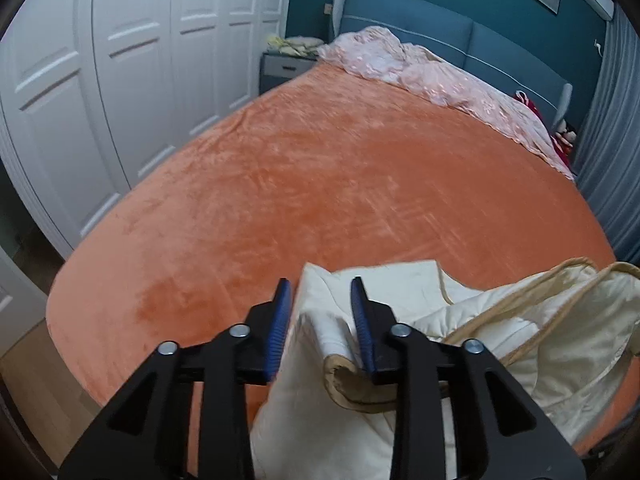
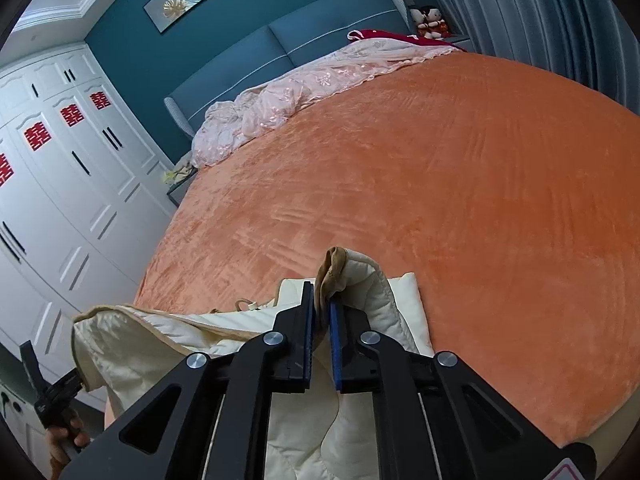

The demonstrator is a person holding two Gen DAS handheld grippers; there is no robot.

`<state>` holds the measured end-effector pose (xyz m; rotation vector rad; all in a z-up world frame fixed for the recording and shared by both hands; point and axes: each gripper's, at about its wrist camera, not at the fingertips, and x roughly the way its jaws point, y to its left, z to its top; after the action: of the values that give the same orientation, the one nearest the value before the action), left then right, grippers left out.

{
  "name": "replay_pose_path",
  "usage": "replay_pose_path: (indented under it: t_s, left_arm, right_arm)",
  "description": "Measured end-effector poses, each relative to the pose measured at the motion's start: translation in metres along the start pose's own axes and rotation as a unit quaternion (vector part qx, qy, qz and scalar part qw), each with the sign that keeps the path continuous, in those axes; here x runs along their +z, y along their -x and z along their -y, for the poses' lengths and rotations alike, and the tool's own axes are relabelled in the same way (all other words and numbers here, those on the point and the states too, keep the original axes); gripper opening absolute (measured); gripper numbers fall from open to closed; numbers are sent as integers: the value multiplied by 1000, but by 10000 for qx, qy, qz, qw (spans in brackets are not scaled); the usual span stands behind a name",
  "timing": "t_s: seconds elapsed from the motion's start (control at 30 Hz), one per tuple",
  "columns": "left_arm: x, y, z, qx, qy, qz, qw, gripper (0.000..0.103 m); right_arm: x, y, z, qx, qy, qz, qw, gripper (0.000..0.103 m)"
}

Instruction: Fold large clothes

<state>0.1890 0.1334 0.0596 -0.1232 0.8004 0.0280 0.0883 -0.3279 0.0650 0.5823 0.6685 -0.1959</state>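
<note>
Jaws, left gripper (image 1: 322, 322): fairly wide apart, with a bunched fold of the cream quilted garment (image 1: 400, 360) lying between them; the right pad touches the cloth, the left pad stands clear, so no firm pinch shows.
Jaws, right gripper (image 2: 320, 332): nearly together, clamped on a tan-bound edge of the same garment, which sticks up past the tips at 12 o'clock.
Garment position: hangs between the two grippers at the near end of the bed (image 1: 320, 184), its far part resting on the orange plush cover; in the left wrist view the bulk trails off toward 3 o'clock.
Far end of bed: crumpled pink quilt (image 2: 288, 96) at 12 o'clock, well apart from the garment.
Handling, as a judgement: padded, soft and limp, light for its bulk; it sags and billows instead of keeping a crease, and the smooth shell may slip in a shallow pinch.
Where to take hold: the tan binding (image 1: 352, 376) at corners or hem, where the cloth is thickest and firmest, taken deep between the pads.
</note>
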Motion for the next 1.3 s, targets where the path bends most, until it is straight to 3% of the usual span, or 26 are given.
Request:
replay_pose_path:
  t_s: [0.03, 0.1, 0.2, 0.23, 0.3, 0.4, 0.67, 0.73, 0.8, 0.9, 1.13, 1.3]
  left_arm:
    - [2, -2, 2, 130, -81, 94, 9998, 45]
    - [7, -6, 4, 280, -196, 124, 9993, 65]
    - [12, -3, 3, 169, -254, 119, 9995, 66]
    - [12, -1, 4, 41, -270, 78, 9996, 67]
    - [11, -2, 3, -104, -274, 32, 9996, 81]
    - [7, -14, 4, -114, -305, -90, 9994, 84]
    - [-5, -84, 9, -360, -101, -1173, 9924, 83]
    - [-8, -94, 14, -468, -127, -1319, 9901, 70]
    - [-8, -105, 19, -539, -207, -1498, 9870, 42]
    - [-4, -107, 20, -584, -110, -1483, 9872, 14]
    - [25, -100, 26, -503, 63, -908, 9946, 8]
    - [24, -134, 35, -141, -33, -1088, 9940, 8]
  right_arm:
    - [0, -3, -2, -51, 15, 57, 10000, 15]
    - [1, 0, -4, -82, -41, 331, 9994, 24]
    - [2, 12, -1, 8, -198, 720, 9972, 39]
    - [3, 12, -1, 22, -168, 695, 9974, 39]
    - [2, 9, -5, -124, 87, 606, 9980, 41]
    - [-1, -3, -4, -483, 407, 456, 9970, 47]
    - [-5, -64, 24, -906, 171, -380, 9950, 48]
    - [-5, -80, 32, -919, 66, -585, 9940, 48]
    - [-7, -93, 38, -773, -64, -751, 9942, 45]
    - [-4, -104, 40, -687, -47, -890, 9936, 9]
    - [19, -94, 24, -873, 58, -122, 9961, 8]
    - [18, -125, 26, -1242, 198, -370, 9914, 8]
